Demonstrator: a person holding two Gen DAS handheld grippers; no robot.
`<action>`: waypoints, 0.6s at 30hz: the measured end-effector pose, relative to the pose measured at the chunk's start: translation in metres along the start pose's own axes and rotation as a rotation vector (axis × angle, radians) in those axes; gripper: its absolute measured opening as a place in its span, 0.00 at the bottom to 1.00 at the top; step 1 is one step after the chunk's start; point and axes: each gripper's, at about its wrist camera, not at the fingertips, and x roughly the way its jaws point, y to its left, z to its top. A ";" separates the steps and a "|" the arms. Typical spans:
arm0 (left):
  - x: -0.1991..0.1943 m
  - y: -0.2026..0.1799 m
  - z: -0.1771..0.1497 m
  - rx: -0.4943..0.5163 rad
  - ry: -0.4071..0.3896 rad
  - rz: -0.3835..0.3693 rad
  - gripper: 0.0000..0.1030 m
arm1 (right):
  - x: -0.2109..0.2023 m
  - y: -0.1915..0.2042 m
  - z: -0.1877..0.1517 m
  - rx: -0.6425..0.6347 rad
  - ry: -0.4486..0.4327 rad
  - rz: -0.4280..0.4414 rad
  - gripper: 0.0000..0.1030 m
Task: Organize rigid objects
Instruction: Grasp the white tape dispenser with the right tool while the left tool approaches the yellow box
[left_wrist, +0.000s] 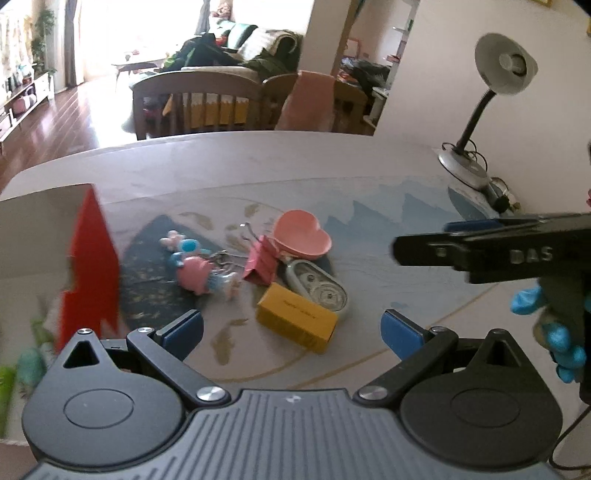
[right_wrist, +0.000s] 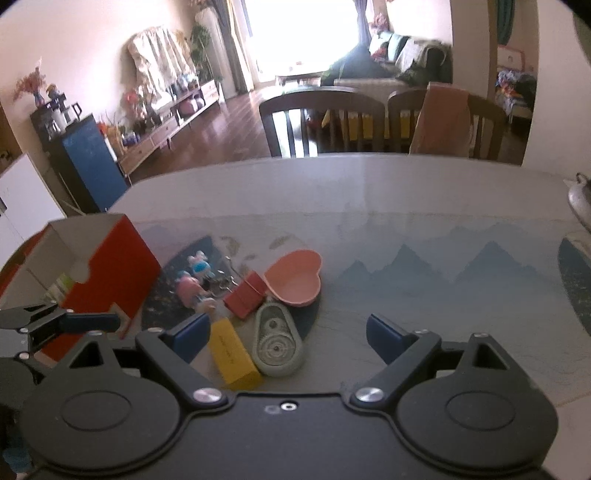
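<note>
Both claws hang released and empty: the left gripper (left_wrist: 291, 332) at lower centre, the right gripper (right_wrist: 288, 338) likewise. Largest, the red box (right_wrist: 110, 273) stands open at left. Below centre lie the yellow block (right_wrist: 232, 356) and, smaller, the grey tape dispenser (right_wrist: 277, 343) beside it. Best approach squarely, straddling the block's narrow sides.

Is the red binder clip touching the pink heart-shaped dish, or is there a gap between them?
Touching, as far as the views show. In the right wrist view the red binder clip sits against the rim of the pink heart-shaped dish; no table shows between them.
</note>
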 end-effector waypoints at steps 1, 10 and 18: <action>0.006 -0.002 0.000 0.010 0.002 0.006 1.00 | 0.006 -0.003 0.001 0.008 0.014 0.000 0.88; 0.052 -0.003 -0.005 0.019 0.046 0.023 1.00 | 0.066 -0.003 0.003 0.086 0.151 0.002 0.83; 0.073 -0.008 -0.010 0.123 0.030 0.020 1.00 | 0.097 0.012 0.003 0.072 0.214 -0.039 0.74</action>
